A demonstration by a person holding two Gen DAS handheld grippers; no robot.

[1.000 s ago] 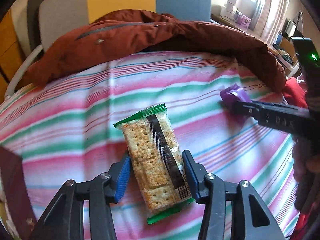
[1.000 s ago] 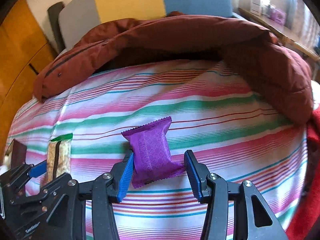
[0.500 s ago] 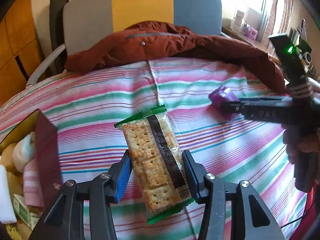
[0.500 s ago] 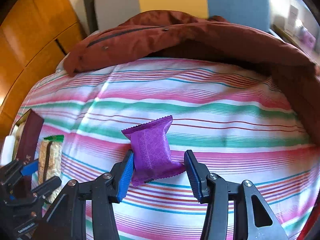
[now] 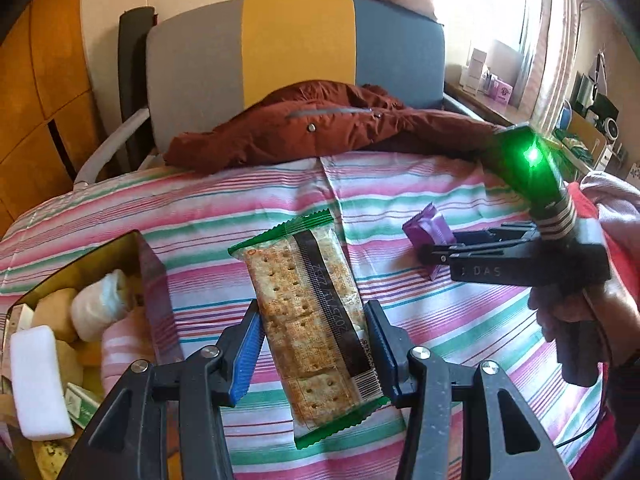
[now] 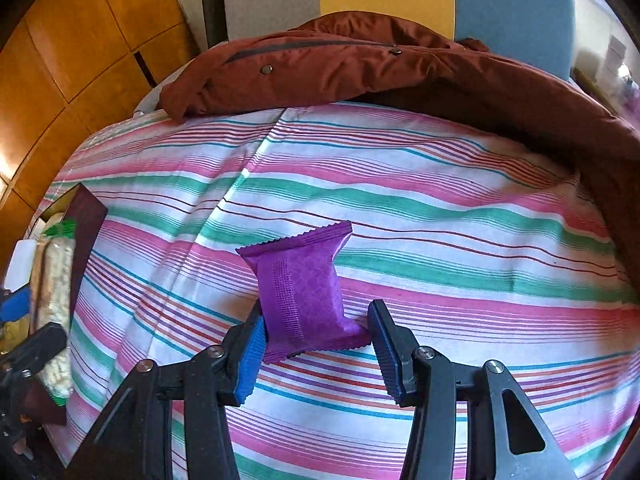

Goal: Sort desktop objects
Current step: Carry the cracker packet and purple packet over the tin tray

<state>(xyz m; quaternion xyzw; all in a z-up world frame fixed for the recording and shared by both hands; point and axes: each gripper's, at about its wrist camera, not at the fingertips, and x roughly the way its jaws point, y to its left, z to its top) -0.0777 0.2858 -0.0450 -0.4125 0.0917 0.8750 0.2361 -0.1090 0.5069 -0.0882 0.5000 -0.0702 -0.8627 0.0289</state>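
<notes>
Box (image 5: 150, 276): at the far left in the left wrist view, open at the top, dark maroon wall, gold inside. It stands on the striped cloth (image 5: 400, 184).
Inside the box: a white block (image 5: 38, 384), a white roll (image 5: 102, 304), some pale yellow lumps (image 5: 50, 312), something pink (image 5: 124, 352) and a small green-and-white packet (image 5: 80, 402). What the lumps are, I cannot tell.
Left gripper (image 5: 314, 350): its two blue pads press on the long sides of the cracker pack; the jaws are half closed around it.
Cracker pack (image 5: 308, 308): clear wrapper with green ends and a dark strip, held in the left gripper just to the right of the box, above the cloth. Its far end points away from the camera.
Right gripper (image 6: 316, 338): the jaws are narrow and grip the purple packet near its lower end; the left pad touches it and the right pad meets its corner.
Purple packet (image 6: 302, 288): held in the right gripper, above the cloth, well apart from the box. In the left wrist view it (image 5: 428, 230) shows at the tip of the right gripper.
Hand (image 5: 580, 312): holds the handle of the right gripper, at the right edge.
Brown jacket (image 6: 360, 64): lies at the far edge of the cloth, in front of a chair (image 5: 296, 48) with grey, yellow and blue back.
</notes>
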